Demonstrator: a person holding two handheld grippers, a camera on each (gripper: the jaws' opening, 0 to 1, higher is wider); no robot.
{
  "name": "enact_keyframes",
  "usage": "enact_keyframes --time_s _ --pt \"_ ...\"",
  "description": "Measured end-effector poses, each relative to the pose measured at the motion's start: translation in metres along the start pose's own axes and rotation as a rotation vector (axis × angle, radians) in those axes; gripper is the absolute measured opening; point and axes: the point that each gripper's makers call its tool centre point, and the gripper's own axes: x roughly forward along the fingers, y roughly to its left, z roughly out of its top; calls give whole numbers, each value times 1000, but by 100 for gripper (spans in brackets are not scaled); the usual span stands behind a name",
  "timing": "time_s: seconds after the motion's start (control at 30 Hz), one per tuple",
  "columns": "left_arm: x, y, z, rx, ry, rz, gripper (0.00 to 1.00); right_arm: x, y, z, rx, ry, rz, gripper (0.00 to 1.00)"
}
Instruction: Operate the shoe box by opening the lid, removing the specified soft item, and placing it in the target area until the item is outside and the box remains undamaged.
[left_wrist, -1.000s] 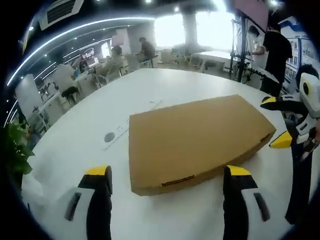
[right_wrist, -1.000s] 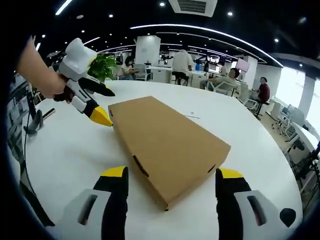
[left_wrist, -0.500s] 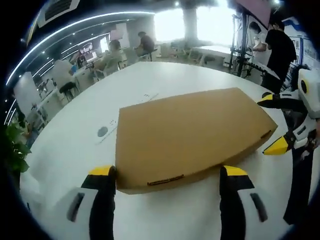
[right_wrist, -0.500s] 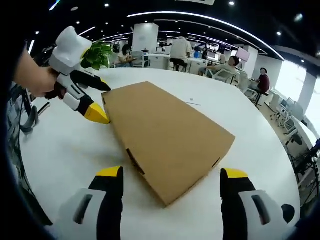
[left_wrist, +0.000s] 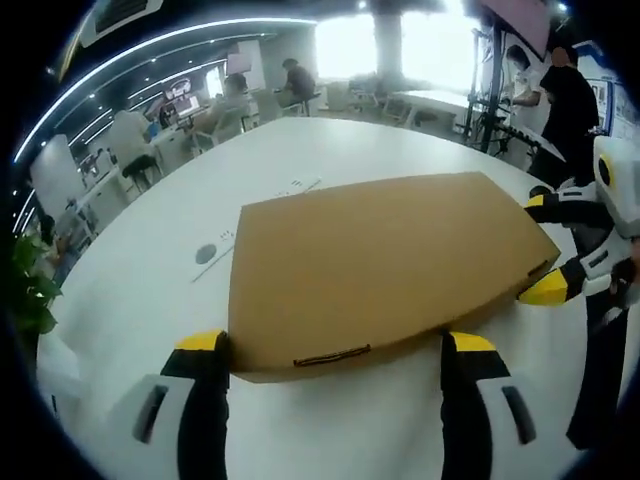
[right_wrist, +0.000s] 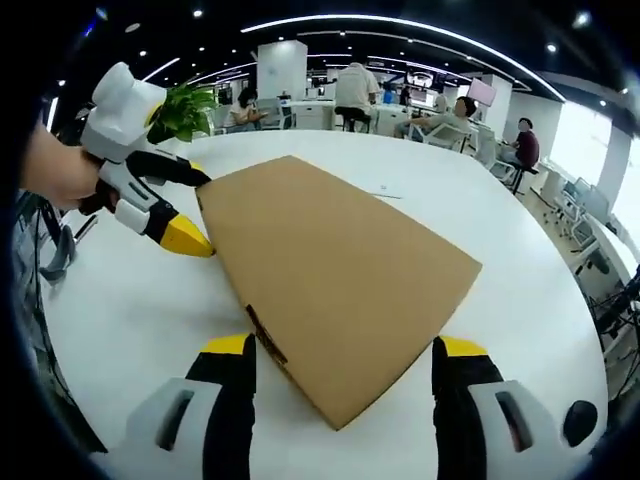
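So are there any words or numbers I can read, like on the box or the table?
Cardboard box: plain brown lid, no words or numbers on it.
White strip on the table beside the box: has small marks, too small and blurred to read.
Screens far back in the room: too blurred to read.
So there is no text here that can be read.

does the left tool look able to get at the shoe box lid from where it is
Probably yes. The left tool is open with the closed shoe box end between its jaws, and nothing lies between them. The right tool sits at the opposite end.
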Motion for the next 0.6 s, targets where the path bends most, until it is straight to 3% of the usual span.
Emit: enact_keyframes --time_s 0.27,0.37,0.6 --pt "0 0 -2 11 8 7 89 -1 2 -2 21 -21 -4 73" --pt "0 0 -1 10 8 8 89 -1 3 -5 86 -15 18 70" --pt "-4 -3 -4 -13 -1 31 89 -3 2 -5 67 -9 32 68"
